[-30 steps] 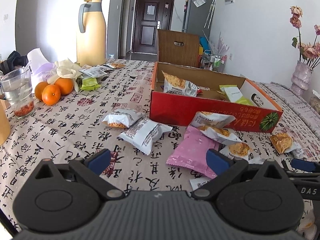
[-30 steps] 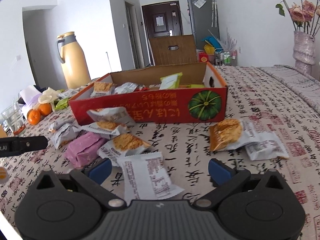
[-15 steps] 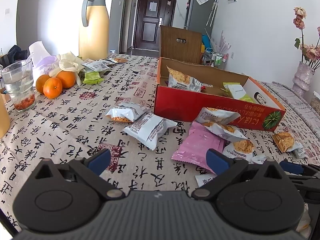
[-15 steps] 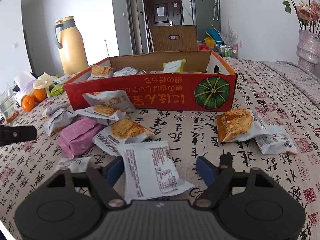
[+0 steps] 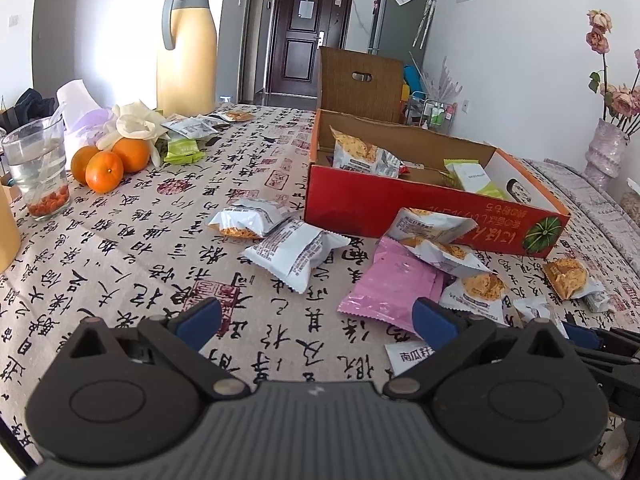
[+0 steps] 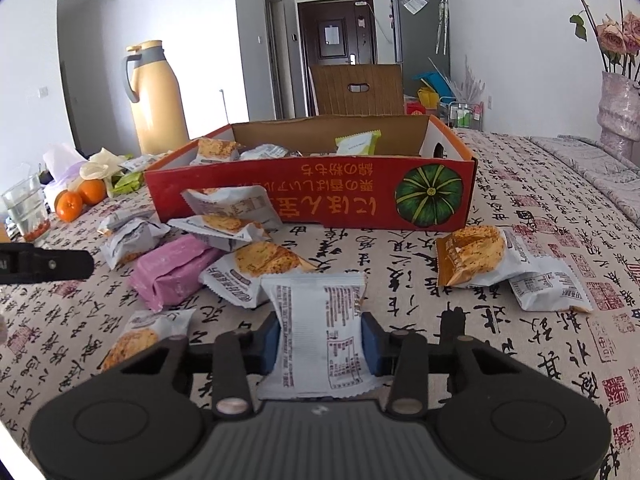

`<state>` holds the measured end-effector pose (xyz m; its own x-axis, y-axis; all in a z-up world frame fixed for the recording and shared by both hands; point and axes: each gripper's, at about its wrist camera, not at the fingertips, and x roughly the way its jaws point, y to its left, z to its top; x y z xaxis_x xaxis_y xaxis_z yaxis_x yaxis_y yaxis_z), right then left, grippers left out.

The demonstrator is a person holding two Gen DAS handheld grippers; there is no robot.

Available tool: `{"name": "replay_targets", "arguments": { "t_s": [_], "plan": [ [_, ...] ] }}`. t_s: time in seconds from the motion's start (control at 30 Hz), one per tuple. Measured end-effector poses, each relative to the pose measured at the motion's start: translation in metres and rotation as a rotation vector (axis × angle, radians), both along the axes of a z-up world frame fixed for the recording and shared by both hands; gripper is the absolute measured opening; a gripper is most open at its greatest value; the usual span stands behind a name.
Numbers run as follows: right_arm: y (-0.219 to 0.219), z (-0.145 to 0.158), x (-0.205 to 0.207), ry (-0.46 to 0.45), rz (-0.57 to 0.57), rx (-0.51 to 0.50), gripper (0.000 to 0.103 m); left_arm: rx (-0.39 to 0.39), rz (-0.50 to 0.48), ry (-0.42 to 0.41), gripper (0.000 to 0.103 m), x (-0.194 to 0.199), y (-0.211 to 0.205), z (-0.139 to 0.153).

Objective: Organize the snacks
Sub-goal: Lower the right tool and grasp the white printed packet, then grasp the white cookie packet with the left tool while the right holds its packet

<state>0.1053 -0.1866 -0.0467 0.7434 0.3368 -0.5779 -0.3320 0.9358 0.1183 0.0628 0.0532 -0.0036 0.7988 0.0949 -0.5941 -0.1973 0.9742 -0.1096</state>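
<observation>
The right gripper [image 6: 320, 340] is clamped on a white snack packet [image 6: 318, 320] lying on the tablecloth [image 6: 500, 340] at 6 o'clock from the red cardboard box [image 6: 312, 192], while the left gripper [image 5: 316, 318] hovers with fingers spread apart, the pink packet [image 5: 392, 288] at its 1 o'clock.

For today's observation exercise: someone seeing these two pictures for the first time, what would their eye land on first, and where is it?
First, the white snack packet pinched between the right gripper fingers, low in the right wrist view. Behind it stands the open red box with a green pumpkin print, some snacks inside and more scattered on the calligraphy tablecloth before it. The left gripper is open and empty.
</observation>
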Motion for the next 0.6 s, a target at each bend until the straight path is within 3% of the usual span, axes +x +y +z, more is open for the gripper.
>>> {"name": "replay_targets", "arguments": {
  "t_s": [0.6],
  "plan": [
    [-0.031, 0.01, -0.021, -0.065, -0.019, 0.089, 0.04, 0.017, -0.06, 0.066, 0.103, 0.001, -0.049, -0.001]
  ]
}}
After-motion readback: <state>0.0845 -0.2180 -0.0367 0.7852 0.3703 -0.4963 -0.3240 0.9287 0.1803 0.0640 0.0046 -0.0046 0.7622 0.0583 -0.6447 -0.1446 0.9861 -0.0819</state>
